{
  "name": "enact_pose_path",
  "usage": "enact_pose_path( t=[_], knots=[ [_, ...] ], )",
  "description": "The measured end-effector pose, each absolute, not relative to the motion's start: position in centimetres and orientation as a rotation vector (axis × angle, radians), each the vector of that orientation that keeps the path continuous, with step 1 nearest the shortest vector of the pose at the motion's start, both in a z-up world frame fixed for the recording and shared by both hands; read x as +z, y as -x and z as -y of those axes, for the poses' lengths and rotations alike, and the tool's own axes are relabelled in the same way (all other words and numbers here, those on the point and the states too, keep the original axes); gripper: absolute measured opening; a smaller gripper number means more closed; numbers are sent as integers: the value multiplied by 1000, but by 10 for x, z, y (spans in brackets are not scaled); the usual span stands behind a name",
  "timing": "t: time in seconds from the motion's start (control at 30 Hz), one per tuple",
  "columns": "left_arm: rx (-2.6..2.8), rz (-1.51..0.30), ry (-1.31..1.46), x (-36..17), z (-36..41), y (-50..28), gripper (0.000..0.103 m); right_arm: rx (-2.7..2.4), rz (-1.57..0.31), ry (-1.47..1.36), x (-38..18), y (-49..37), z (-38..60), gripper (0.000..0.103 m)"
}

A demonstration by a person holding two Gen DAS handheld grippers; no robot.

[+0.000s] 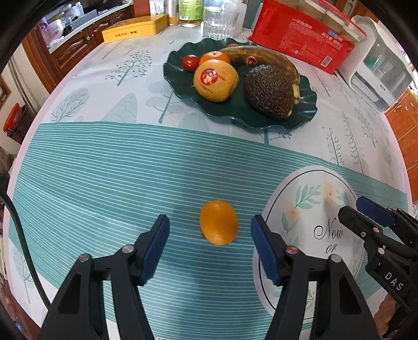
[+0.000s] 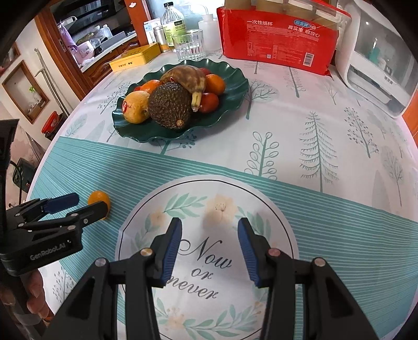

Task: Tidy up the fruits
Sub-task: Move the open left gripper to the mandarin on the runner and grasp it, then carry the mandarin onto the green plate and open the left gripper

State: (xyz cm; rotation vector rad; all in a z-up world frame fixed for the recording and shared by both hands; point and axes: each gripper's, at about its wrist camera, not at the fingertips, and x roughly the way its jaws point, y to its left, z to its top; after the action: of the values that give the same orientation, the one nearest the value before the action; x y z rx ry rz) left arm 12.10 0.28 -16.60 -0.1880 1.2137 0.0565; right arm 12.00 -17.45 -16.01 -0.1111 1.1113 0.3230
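Observation:
A small orange kumquat (image 1: 219, 222) lies on the striped teal part of the tablecloth. My left gripper (image 1: 209, 217) stands open around it, with a gap between each blue pad and the fruit. In the right wrist view the left gripper (image 2: 90, 202) partly hides the kumquat (image 2: 98, 196). Farther back, a dark green wavy plate (image 1: 235, 111) holds a browned banana (image 1: 263, 58), an avocado (image 1: 270, 91), a yellow fruit with a red sticker (image 1: 215, 79), a tangerine (image 1: 214, 57) and a small tomato (image 1: 190, 62). My right gripper (image 2: 209, 221) is open over the round printed emblem with nothing between its fingers.
Along the back of the table stand a red paper-cup package (image 2: 279, 36), a drinking glass (image 2: 188, 44), a yellow tin (image 2: 135, 57), bottles (image 2: 172, 23) and a white appliance (image 2: 378, 62). The table edge curves round at the left. A hand (image 2: 34, 295) holds the left gripper.

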Motion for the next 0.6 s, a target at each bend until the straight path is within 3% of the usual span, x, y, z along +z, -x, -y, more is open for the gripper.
enact_pose_path(
  t=[0.17, 0.27, 0.6],
  knots=[
    [43, -1229, 185, -172, 0, -123, 50, 322, -1112, 114, -161, -119, 174, 45],
    [36, -1244, 190, -177, 0, -123, 36, 324, -1116, 114, -162, -119, 175, 45],
    [22, -1236, 202, -180, -2, -121, 29, 327, -1128, 125, -167, -120, 173, 45]
  ],
)
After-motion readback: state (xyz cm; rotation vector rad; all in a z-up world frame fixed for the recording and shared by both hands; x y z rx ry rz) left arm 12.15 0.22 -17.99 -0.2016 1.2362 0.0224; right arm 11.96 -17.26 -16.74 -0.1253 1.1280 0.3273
